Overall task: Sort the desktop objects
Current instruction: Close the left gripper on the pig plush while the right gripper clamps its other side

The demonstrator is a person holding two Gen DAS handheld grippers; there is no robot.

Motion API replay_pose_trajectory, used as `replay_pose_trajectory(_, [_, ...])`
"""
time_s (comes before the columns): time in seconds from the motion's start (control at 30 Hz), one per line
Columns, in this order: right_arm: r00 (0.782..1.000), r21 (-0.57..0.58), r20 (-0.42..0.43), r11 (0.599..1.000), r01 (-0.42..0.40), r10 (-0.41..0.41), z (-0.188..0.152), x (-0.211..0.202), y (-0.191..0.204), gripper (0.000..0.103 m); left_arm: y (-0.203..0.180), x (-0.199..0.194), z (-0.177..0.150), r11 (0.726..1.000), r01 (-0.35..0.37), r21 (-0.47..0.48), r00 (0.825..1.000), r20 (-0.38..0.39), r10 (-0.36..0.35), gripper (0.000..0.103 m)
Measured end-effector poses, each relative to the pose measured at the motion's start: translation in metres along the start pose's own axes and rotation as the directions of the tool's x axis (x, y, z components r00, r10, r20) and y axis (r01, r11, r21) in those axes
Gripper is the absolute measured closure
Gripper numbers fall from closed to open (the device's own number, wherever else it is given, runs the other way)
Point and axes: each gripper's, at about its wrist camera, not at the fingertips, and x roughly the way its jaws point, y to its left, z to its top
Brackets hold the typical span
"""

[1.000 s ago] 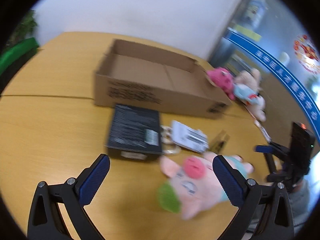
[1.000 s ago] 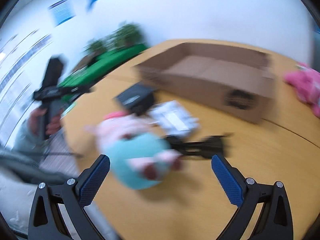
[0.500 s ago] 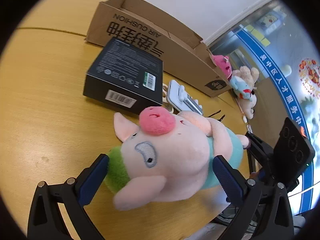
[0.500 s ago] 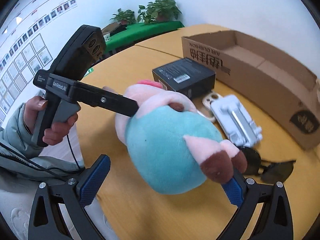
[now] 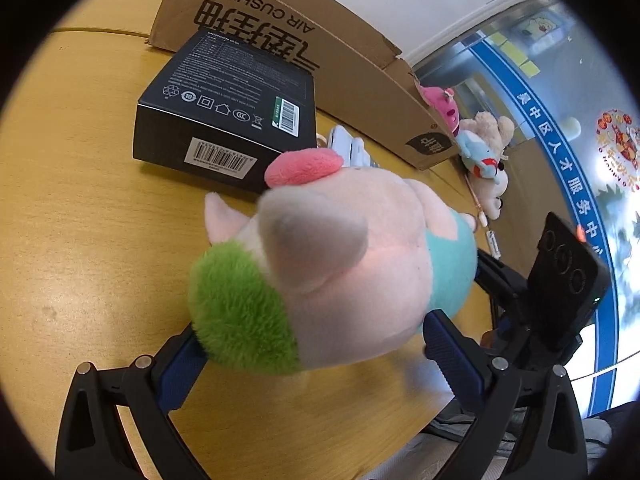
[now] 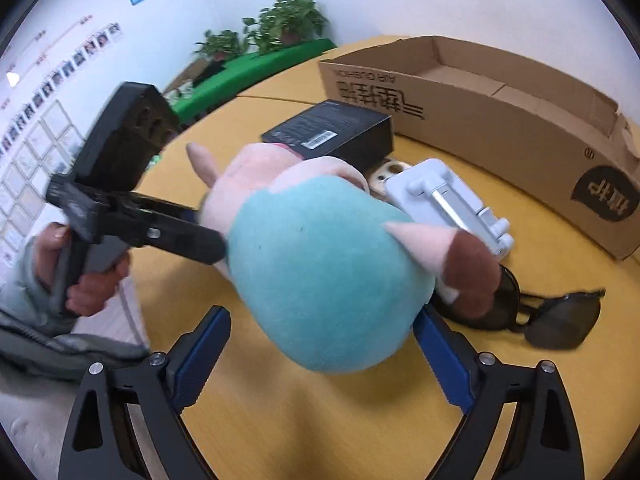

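Observation:
A plush pig [image 5: 352, 264] with a pink head, green tuft and teal body lies on the wooden table [image 5: 80, 208]. My left gripper [image 5: 312, 328] is open, its blue pads on either side of the pig's head and tuft. From the opposite end my right gripper [image 6: 322, 316] straddles the pig's teal body [image 6: 320, 280]. Its jaws are closing; the right pad is at the plush and the left pad stands apart. A left gripper finger [image 6: 188, 240] reaches in at the pig's head, held by a person's hand [image 6: 92, 284].
Behind the pig lie a black product box [image 5: 224, 120] and an open-topped cardboard box [image 6: 500, 120]. A white phone stand [image 6: 448, 200] and dark sunglasses [image 6: 560, 316] lie beside the pig. Two more plush toys [image 5: 484, 152] sit past the cardboard box's end.
Both grippers have come down and closed in around the pig, which now fills the space between their fingers. In the left view the pig's face has turned away. The right jaws have narrowed slightly.

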Motion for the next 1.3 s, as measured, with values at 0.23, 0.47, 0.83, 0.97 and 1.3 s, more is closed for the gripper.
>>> replay_pose_trajectory(0.23, [1.0,0.062,0.014,0.998,-0.025,0.024,-0.01,-0.004,-0.018,0.021,0.001,-0.024,0.008,0.999,0.005,0.032,0.998,0.061,-0.007,0.002])
replay_pose_trajectory(0.47, [0.999,0.085,0.045,0.996,-0.021,0.018,-0.006,-0.004,-0.016,0.019,-0.001,-0.011,0.017,0.996,0.001,0.086,0.999,0.054,-0.005,0.015])
replay_pose_trajectory(0.83, [0.993,0.059,0.1,0.997,0.051,-0.056,-0.003,-0.016,-0.004,0.029,-0.046,-0.049,0.014,0.971,-0.022,0.237,0.986,0.164,-0.018,0.035])
replay_pose_trajectory(0.97, [0.988,0.055,0.139,0.996,0.068,-0.075,0.005,-0.031,-0.001,0.029,-0.079,-0.072,0.027,0.944,-0.02,0.328,0.969,0.238,-0.062,0.035])
replay_pose_trajectory(1.3, [0.891,0.031,0.388,0.969,0.245,-0.238,0.048,-0.136,-0.012,0.032,-0.157,-0.085,0.085,0.83,-0.081,0.552,0.944,0.311,-0.114,0.035])
